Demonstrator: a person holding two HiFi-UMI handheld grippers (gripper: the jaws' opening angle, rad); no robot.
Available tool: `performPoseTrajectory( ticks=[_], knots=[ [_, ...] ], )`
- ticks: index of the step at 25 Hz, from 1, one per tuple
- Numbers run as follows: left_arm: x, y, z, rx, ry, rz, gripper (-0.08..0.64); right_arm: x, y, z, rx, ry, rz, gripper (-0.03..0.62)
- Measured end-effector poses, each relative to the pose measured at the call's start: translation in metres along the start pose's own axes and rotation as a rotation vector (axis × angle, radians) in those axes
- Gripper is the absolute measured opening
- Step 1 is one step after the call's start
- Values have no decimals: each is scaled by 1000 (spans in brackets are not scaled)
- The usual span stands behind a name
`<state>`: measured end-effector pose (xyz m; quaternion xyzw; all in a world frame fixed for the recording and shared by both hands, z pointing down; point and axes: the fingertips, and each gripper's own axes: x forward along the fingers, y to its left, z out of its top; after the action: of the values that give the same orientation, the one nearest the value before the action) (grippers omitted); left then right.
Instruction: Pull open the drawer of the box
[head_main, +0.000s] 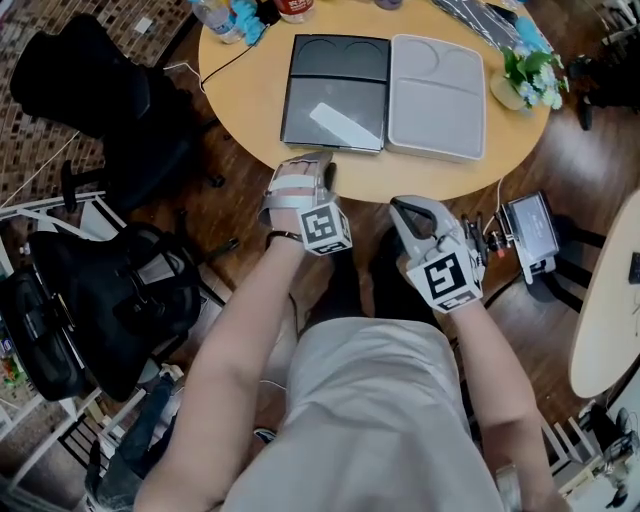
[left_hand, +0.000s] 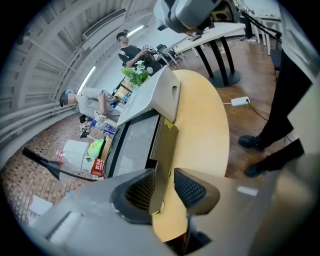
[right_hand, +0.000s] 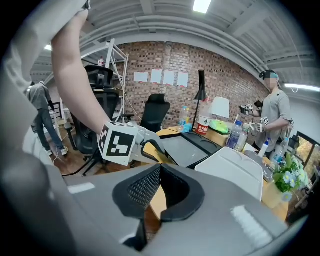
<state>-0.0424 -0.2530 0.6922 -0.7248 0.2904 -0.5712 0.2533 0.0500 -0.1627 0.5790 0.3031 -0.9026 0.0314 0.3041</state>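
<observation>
Brown pull tab (left_hand: 167, 142) seemingly loose between left gripper (left_hand: 164, 174) jaws.

Head cam: high over torso, faces steeply down on round table (head_main: 250, 90) edge; L gripper (head_main: 318, 168) + R gripper (head_main: 412, 210) mid-frame.
L gripper cam: rolled, v. close, looks along table rim.
R gripper cam: further back, just above tabletop, faces across it.
All 3 share dark box (head_main: 335, 95) + table.

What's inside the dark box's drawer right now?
Can't tell. Only a thin brown panel at the dark box's front shows, between the left gripper's open jaws; the box top covers the inside.
</observation>
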Motion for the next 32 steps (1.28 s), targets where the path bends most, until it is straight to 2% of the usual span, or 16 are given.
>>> performPoseTrajectory(
  ticks=[11,13,20,23,27,32],
  knots=[
    [12,-3,1,53,40,-66,172,7,-3,19,-14,-2,3,3],
    [13,-3,3,65,45,-58,186,6,-4,22,-12,-5,3,3],
    [13,1,15,31,6,5,204,7,-3,18,-15,11,1,3],
    [16,-3,8,85,48,6,221,8,-2,17,-9,14,0,3],
    [17,-5,4,102,70,-50,207,9,-1,18,-8,14,6,3],
    [16,-3,2,114,49,-152,136,12,1,20,-9,13,8,3]
  ],
)
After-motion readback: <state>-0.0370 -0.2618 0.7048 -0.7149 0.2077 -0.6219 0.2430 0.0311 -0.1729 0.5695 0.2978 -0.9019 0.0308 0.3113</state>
